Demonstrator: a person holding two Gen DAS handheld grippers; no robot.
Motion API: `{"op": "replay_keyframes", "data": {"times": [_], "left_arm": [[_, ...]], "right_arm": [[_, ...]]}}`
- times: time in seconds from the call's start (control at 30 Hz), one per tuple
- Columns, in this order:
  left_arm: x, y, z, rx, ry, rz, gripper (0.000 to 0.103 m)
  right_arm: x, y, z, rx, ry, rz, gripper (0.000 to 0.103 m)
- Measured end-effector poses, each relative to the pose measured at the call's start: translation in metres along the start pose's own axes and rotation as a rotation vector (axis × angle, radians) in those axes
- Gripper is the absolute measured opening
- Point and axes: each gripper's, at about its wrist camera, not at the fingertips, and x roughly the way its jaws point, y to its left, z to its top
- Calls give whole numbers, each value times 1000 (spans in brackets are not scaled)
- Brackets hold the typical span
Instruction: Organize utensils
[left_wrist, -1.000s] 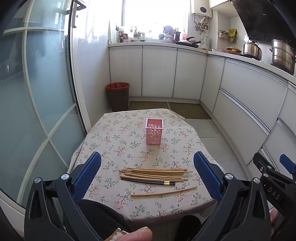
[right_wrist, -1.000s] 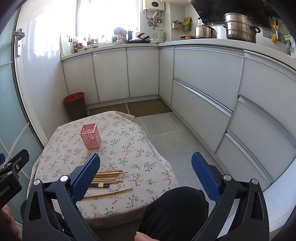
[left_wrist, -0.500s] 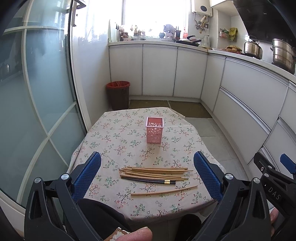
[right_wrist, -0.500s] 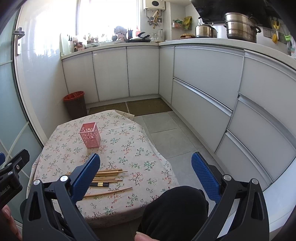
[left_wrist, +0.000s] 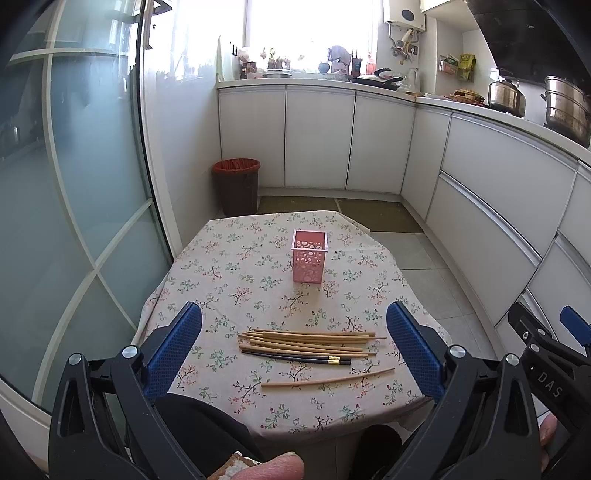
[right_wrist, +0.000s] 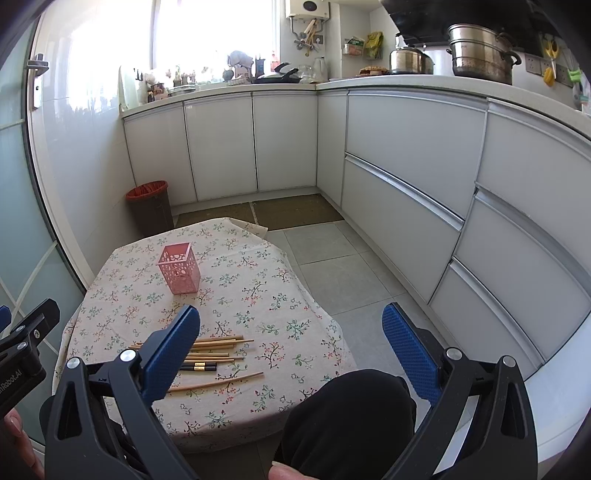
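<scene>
A pile of several wooden chopsticks (left_wrist: 310, 341) lies on the floral tablecloth near the front edge, with a dark pair (left_wrist: 295, 357) and one loose chopstick (left_wrist: 328, 378) in front. A pink perforated holder (left_wrist: 309, 256) stands upright and empty behind them. My left gripper (left_wrist: 293, 349) is open and empty, held above the table's near edge, framing the pile. My right gripper (right_wrist: 291, 352) is open and empty, to the right of the pile (right_wrist: 210, 349); the holder (right_wrist: 179, 269) is far left in its view.
The small table (left_wrist: 221, 258) has a glass door (left_wrist: 74, 184) on its left and white kitchen cabinets (left_wrist: 480, 192) at the back and right. A brown bin (left_wrist: 236, 186) stands on the floor behind the table. My knees are below both grippers.
Both grippers stay open and nearly still. The left wrist view has shifted very slightly, so the chopsticks sit a little higher in it.
</scene>
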Motion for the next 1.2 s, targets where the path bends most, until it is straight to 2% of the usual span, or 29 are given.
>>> {"op": "replay_keyframes", "data": {"times": [0.33, 0.47, 0.63, 0.8, 0.93, 1.07, 1.2], "left_arm": [[8, -2, -1, 0, 26, -4, 96], [25, -6, -1, 23, 84, -20, 96], [85, -22, 1, 137, 266, -100, 96], [163, -50, -11, 278, 499, -220, 96], [219, -67, -24, 327, 632, -235, 96], [275, -95, -35, 445, 784, -271, 96], [315, -120, -41, 553, 865, -287, 96]], "right_arm": [[6, -1, 1, 11, 18, -6, 96], [16, -6, 1, 46, 48, -3, 96], [38, -19, -1, 128, 127, 42, 96], [70, -29, -2, 184, 195, 82, 96], [105, -40, -6, 238, 280, 101, 96], [143, -53, -12, 304, 373, 107, 96], [166, -61, -16, 332, 413, 105, 96]]}}
